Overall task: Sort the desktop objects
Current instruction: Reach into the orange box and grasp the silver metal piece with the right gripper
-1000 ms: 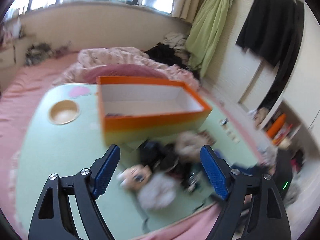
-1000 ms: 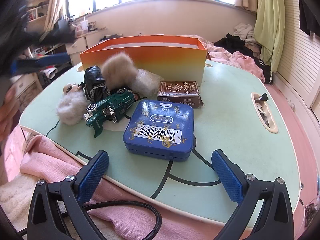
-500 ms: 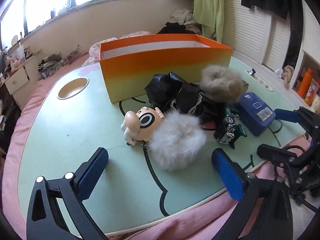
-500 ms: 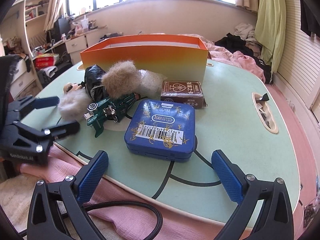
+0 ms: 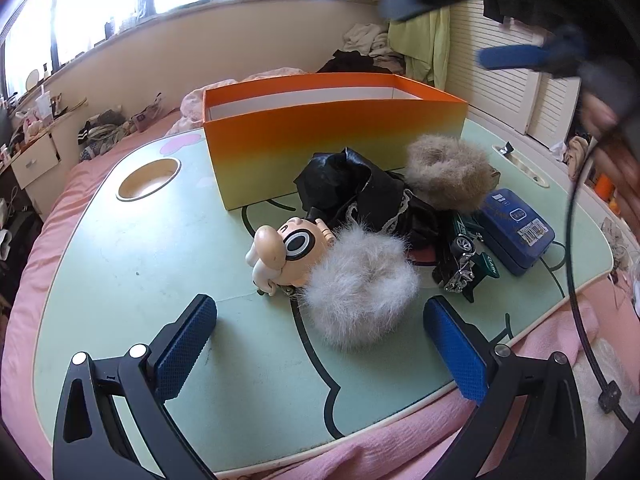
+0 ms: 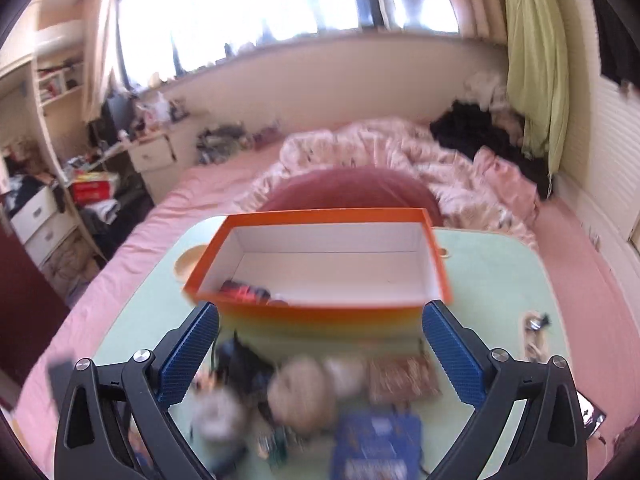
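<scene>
An open orange box stands at the back of the green table. In front of it lie a cartoon figure, a white fur puff, black cloth, a brown fur puff, a green toy car and a blue tin. My left gripper is open, low, just before the white puff. My right gripper is open, raised above the pile, looking down into the box, which holds a dark and red item. It shows blurred at top right in the left wrist view.
A round cup recess sits at the table's left back. A brown card pack lies near the box. A slot with small items is on the table's right. Pink bedding surrounds the table.
My right gripper has risen from table level to high above the pile and now looks down into the box. My left gripper has come down low before the white puff.
</scene>
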`<state>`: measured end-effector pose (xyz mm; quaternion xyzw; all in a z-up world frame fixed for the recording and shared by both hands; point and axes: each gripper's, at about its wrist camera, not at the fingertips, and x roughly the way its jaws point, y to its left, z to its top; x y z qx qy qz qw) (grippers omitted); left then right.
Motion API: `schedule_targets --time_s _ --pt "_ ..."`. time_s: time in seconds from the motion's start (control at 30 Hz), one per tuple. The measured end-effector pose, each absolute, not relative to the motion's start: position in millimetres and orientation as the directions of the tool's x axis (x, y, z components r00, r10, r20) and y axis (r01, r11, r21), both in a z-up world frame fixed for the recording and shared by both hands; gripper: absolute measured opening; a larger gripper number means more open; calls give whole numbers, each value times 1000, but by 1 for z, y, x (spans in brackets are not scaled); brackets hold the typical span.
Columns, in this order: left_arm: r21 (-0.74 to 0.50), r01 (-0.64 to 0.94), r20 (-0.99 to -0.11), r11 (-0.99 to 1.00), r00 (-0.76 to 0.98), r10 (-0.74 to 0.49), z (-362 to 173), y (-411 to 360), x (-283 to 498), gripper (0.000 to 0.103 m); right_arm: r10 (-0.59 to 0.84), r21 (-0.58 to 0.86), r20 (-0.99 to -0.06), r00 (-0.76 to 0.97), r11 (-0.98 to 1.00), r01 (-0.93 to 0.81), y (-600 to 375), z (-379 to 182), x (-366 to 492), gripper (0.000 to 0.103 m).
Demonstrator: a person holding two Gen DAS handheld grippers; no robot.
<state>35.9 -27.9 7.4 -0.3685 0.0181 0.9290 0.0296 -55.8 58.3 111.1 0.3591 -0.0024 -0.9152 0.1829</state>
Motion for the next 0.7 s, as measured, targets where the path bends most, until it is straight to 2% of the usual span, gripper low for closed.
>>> schedule_targets --time_s 0.17,0.23,0.63,0.7 --pt "11 -74 -678 -997 -734 47 9 -31 40 103 -285 100 -766 -576 -938 331 29 81 -93 98" --pt "11 -74 -678 -997 -733 46 9 -31 40 103 -259 62 -756 -601 -943 328 25 75 -93 98" --pt "11 -75 -678 -997 -734 48 9 -31 40 103 -275 73 -771 -574 -934 350 18 73 -96 97" --pt "11 -75 -678 -997 -733 48 9 -31 40 103 -292 93 -791 -538 -926 367 15 77 -103 91"
